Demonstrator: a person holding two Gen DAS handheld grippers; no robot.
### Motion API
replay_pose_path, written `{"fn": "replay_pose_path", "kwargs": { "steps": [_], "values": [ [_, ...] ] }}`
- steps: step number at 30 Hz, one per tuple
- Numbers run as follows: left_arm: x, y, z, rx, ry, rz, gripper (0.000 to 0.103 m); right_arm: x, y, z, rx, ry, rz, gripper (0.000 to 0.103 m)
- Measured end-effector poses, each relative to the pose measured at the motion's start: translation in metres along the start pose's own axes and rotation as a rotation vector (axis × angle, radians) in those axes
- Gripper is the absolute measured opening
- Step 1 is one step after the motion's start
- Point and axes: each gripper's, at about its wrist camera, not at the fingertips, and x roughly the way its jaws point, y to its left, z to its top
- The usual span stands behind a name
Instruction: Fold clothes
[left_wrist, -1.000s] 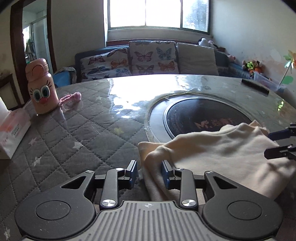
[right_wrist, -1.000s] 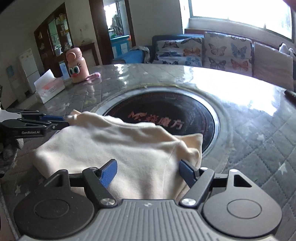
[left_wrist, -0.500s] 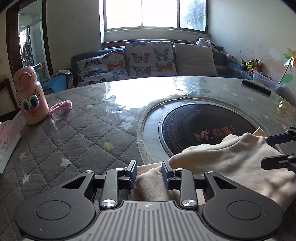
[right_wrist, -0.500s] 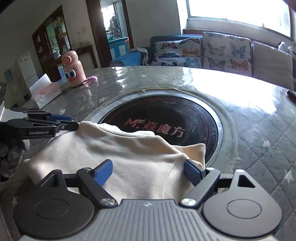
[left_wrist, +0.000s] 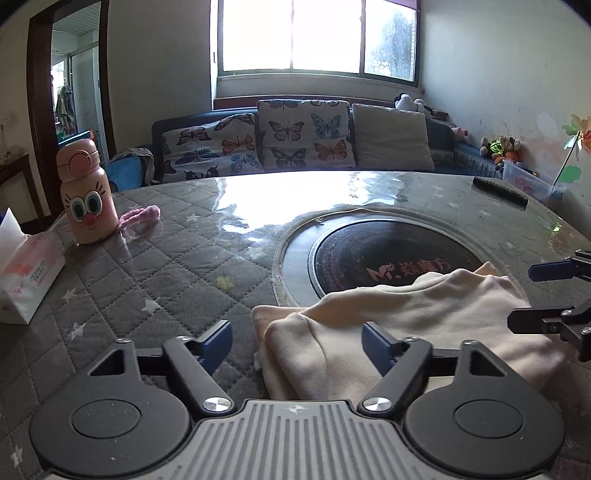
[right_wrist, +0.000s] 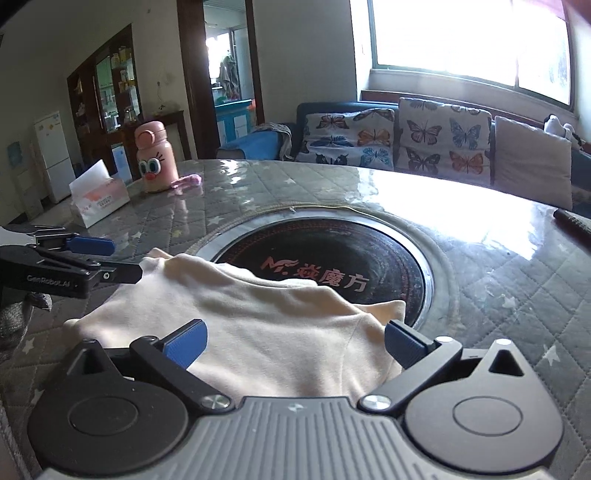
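A cream garment (left_wrist: 413, 325) lies folded in a heap on the quilted grey table, partly over the round black cooktop; it also shows in the right wrist view (right_wrist: 258, 321). My left gripper (left_wrist: 297, 341) is open, its jaws spread on either side of the garment's left edge, holding nothing. My right gripper (right_wrist: 295, 339) is open too, jaws wide over the garment's near right part. Each gripper appears in the other's view: the right one (left_wrist: 546, 295) at the garment's far right, the left one (right_wrist: 96, 258) at its far left.
A round black cooktop (left_wrist: 391, 258) with a logo is set into the table (left_wrist: 166, 280). A pink cartoon bottle (left_wrist: 85, 195), a pink strap (left_wrist: 142, 216) and a tissue box (left_wrist: 26, 273) stand at the left. A dark remote (left_wrist: 500, 192) lies far right. A sofa (left_wrist: 295, 144) stands behind.
My left gripper has opened and let go of the garment's left edge, which now lies on the table. The right gripper stays open over the garment.
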Motion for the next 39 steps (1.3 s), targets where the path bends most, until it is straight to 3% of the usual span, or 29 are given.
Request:
{"fn": "replay_pose_path", "kwargs": {
  "steps": [4, 39],
  "values": [
    [-0.012, -0.007, -0.007, 0.013, -0.013, 0.001, 0.103, -0.008, 0.008, -0.005, -0.008, -0.005, -0.002, 0.103],
    [-0.050, -0.011, -0.039, -0.039, 0.006, 0.089, 0.103, -0.039, 0.063, -0.036, -0.123, -0.027, -0.018, 0.103]
  ]
}}
